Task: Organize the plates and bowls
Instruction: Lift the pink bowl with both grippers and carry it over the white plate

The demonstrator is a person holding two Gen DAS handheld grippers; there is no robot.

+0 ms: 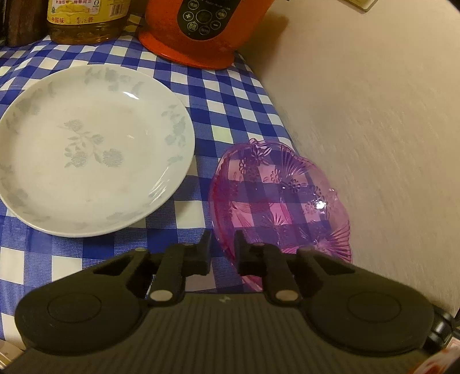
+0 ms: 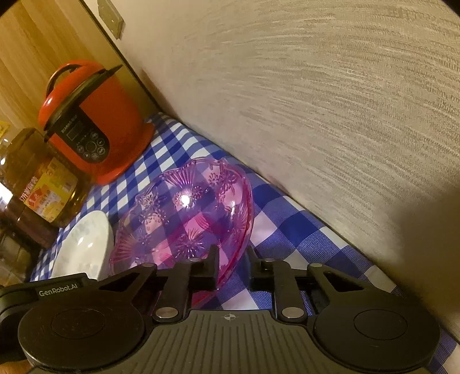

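A clear pink plastic bowl point(image 1: 280, 198) with a flower pattern is tilted above the blue checked tablecloth, next to the wall. My left gripper point(image 1: 222, 244) straddles its near rim, one finger inside, one outside. My right gripper point(image 2: 231, 259) straddles the opposite rim of the same bowl point(image 2: 187, 213). Both are nearly closed on the rim. A white plate point(image 1: 89, 149) with a pale grey flower print lies flat to the left of the bowl; its edge shows in the right wrist view point(image 2: 86, 244).
A red electric cooker point(image 1: 201, 31) stands at the back of the table, also in the right wrist view point(image 2: 92, 126). A bottle of cooking oil point(image 1: 86, 20) stands beside it. The beige wall point(image 1: 373, 129) runs along the table's right edge.
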